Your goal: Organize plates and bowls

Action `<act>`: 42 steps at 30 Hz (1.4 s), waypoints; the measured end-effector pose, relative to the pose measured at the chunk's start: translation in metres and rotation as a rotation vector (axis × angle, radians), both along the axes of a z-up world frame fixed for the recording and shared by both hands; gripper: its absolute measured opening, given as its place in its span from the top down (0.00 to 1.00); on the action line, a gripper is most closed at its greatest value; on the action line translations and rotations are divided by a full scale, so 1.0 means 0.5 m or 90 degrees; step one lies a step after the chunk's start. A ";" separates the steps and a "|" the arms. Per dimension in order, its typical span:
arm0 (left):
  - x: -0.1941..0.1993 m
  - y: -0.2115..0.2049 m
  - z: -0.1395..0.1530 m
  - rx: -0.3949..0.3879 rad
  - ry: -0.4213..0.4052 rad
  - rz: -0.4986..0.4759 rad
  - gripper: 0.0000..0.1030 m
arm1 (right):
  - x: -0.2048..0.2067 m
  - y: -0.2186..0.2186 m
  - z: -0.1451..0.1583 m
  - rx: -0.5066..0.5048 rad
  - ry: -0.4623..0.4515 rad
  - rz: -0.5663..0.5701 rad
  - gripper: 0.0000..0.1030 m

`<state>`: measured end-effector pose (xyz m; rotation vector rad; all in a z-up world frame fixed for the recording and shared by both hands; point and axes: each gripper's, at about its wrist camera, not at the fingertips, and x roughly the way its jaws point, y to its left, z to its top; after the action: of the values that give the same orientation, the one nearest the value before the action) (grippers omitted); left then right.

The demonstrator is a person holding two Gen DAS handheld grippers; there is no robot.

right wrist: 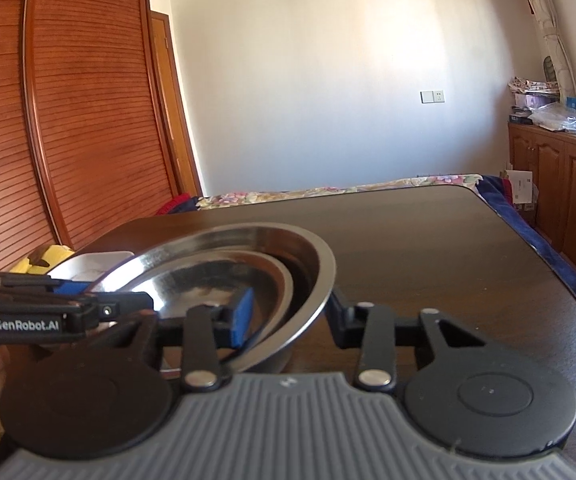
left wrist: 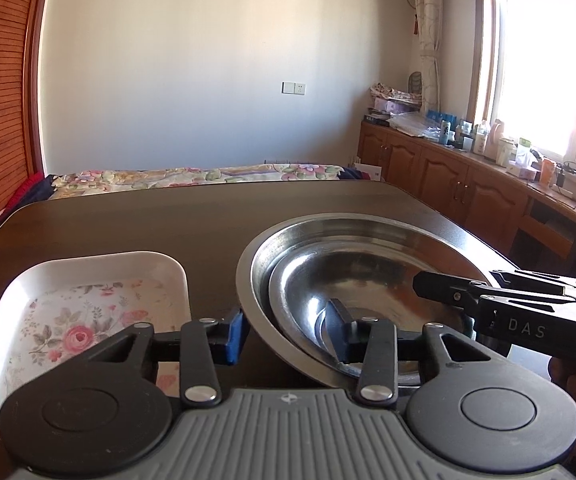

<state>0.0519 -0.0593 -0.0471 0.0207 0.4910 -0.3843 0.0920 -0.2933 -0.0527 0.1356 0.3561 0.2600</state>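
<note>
Dark table (left wrist: 208,216) w/ floral tray (left wrist: 88,308), steel bowls (left wrist: 347,264).

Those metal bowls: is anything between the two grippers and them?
Nothing visible. The left gripper and right gripper each straddle the rim of the outer steel bowl, which holds a smaller bowl. The floral tray sits beside them, not between.

Floral tray's (left wrist: 88,300) near edge hidden.
</note>
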 end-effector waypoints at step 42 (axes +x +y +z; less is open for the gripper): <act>-0.007 0.146 0.110 -0.009 -0.058 0.025 0.61 | 0.025 0.089 0.085 0.002 -0.056 0.065 0.66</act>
<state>0.0486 0.0139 0.0080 0.0148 0.3989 -0.3472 0.1047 -0.2488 -0.0103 0.1080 0.2751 0.3664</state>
